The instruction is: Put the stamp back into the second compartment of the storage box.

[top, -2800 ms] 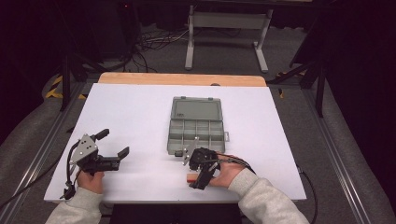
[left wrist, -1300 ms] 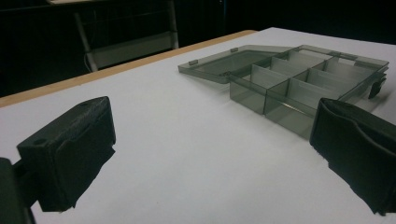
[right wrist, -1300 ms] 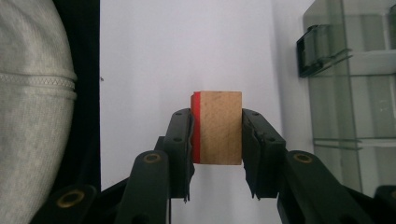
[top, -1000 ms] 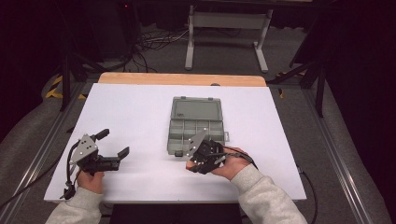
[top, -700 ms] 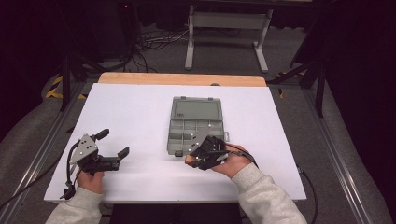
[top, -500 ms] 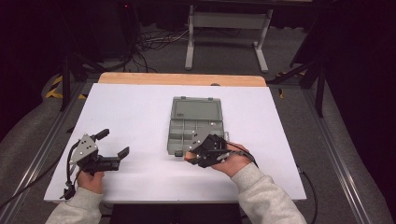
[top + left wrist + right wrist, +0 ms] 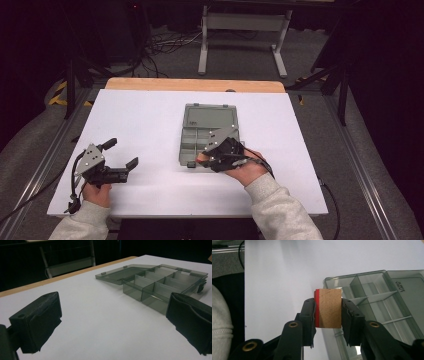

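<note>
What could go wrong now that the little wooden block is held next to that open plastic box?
The wooden block sits between the right gripper's jaws by its sides alone, so it might slip. It hangs by the organizer box's corner and could catch the rim or a thin divider.

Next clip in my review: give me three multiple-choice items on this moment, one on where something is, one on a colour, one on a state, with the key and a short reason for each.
1. Where is the compartment box?
A. At the table's left edge
B. Near the middle of the white table
C. On the floor

2. What colour is the stripe on the wooden block?
A. Red
B. Blue
C. Green

3. How does the left gripper stand?
A. Shut on the block
B. Shut on the box lid
C. Open, holding nothing

Key: 1 B, the high view shows it centred on the table. 2 A, the right gripper view shows a red edge on the block in the right gripper. 3 C, its jaws stand wide apart in the left gripper view.
</note>
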A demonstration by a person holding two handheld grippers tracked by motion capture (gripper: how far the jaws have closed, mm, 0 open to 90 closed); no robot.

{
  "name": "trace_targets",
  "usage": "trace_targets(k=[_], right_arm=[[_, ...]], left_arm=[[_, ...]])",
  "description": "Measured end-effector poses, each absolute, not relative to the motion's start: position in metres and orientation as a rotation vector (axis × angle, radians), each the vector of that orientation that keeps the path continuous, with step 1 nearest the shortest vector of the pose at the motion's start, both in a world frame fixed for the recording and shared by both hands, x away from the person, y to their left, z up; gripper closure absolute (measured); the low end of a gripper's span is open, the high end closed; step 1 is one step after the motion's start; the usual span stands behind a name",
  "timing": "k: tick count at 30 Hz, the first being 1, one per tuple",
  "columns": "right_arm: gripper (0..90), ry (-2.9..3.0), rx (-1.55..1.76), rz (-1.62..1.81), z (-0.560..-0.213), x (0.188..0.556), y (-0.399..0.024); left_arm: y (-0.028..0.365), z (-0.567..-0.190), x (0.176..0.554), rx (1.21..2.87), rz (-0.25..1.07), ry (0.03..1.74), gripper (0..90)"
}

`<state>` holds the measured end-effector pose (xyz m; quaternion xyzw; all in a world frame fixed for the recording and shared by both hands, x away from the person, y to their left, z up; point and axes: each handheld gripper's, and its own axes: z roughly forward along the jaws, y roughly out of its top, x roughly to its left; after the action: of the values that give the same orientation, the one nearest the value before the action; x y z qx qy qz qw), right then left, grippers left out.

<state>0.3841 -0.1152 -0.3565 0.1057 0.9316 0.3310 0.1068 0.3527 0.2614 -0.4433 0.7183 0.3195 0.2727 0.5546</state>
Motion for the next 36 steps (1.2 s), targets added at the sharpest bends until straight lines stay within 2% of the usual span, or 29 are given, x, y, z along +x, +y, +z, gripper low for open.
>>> trace_targets(k=[36], right_arm=[[65.8,2.589,0.627,0.975,-0.356,0.439,-0.097]], left_arm=[[0.261,-0.443,0.353,1.696,0.644,0.749,1.0]])
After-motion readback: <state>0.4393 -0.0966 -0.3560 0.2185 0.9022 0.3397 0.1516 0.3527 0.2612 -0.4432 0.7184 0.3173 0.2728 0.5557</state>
